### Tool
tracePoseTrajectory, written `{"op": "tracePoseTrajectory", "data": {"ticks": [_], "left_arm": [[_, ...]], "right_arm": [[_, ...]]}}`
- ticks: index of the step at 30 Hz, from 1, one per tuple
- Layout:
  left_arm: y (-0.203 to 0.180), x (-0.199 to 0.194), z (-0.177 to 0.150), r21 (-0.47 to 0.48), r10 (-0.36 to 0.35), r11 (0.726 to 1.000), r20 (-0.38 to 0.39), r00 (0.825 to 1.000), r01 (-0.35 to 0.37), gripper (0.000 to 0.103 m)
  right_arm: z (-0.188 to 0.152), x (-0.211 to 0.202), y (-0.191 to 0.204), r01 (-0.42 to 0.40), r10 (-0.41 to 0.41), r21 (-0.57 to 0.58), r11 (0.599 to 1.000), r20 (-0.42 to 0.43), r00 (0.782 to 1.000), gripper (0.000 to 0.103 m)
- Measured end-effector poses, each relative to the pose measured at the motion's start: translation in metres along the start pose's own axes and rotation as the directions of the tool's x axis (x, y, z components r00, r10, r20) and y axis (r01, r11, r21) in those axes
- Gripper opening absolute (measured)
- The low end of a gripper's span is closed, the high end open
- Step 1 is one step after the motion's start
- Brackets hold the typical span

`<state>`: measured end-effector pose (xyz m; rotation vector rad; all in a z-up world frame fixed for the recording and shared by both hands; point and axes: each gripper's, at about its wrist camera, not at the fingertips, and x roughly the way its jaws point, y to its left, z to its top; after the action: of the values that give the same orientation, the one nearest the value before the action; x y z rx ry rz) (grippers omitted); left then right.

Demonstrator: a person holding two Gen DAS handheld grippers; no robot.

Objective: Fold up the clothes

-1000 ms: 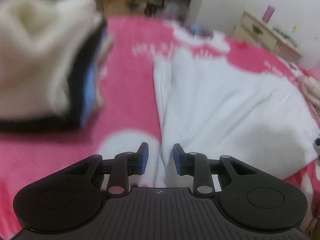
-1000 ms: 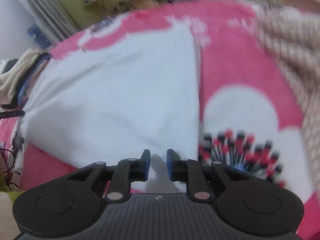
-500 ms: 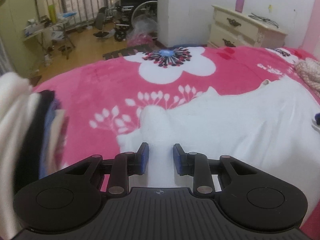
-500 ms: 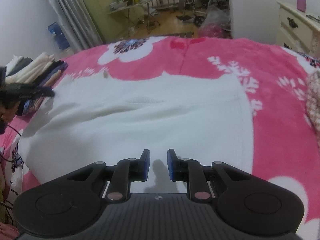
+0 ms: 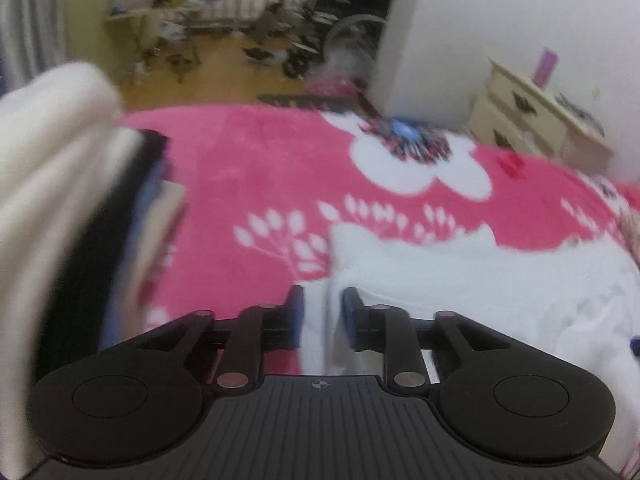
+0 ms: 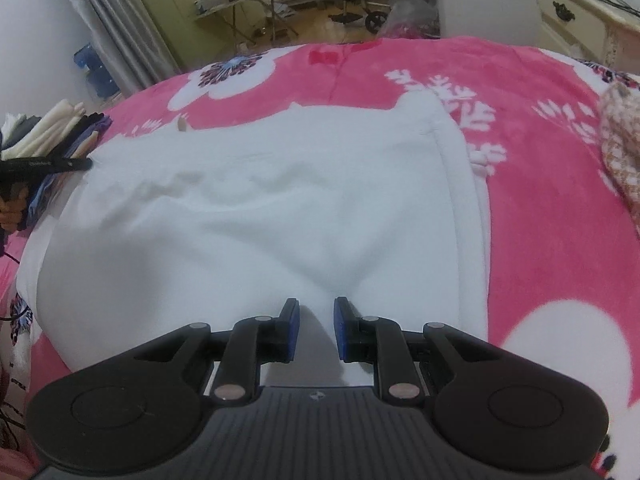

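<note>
White garment (image 6: 260,216) between part-open right gripper (image 6: 316,330)

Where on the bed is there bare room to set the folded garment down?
Bare pink blanket lies between the white garment and the checked cloth, and beyond the garment's far edge. The side by the stack of folded clothes is crowded.

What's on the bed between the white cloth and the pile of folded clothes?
Nothing: bare pink blanket between the white cloth and the pile, seen in the left wrist view.
</note>
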<state>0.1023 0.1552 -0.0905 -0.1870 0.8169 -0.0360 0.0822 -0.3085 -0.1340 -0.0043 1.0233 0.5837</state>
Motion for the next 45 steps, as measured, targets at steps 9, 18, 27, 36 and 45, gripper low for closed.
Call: {"op": "tracePoseTrajectory", "data": {"ticks": [9, 18, 27, 36, 45], "left_arm": [[0.002, -0.051, 0.012, -0.028, -0.015, 0.999, 0.125, 0.992, 0.019, 0.023], [-0.036, 0.027, 0.004, 0.095, -0.061, 0.993, -0.076, 0.995, 0.068, 0.02], [-0.035, 0.001, 0.007, 0.117, -0.09, 0.989, 0.013, 0.996, 0.088, 0.02], [-0.074, 0.045, -0.008, 0.217, -0.133, 0.963, -0.144, 0.981, 0.162, 0.02], [-0.022, 0.034, 0.012, 0.018, -0.078, 0.997, -0.062, 0.995, 0.079, 0.02]], "right_arm": [[0.016, -0.018, 0.002, -0.019, 0.016, 0.035, 0.999, 0.092, 0.996, 0.021], [0.082, 0.032, -0.024, -0.077, 0.055, 0.119, 0.99, 0.18, 0.982, 0.02], [0.092, 0.013, -0.045, 0.025, -0.075, 0.187, 0.982, 0.268, 0.961, 0.006], [0.082, 0.082, 0.107, -0.195, 0.235, -0.353, 0.915, 0.074, 0.969, 0.005], [0.109, 0.089, 0.064, -0.184, 0.203, -0.142, 0.973, 0.137, 0.969, 0.007]]}}
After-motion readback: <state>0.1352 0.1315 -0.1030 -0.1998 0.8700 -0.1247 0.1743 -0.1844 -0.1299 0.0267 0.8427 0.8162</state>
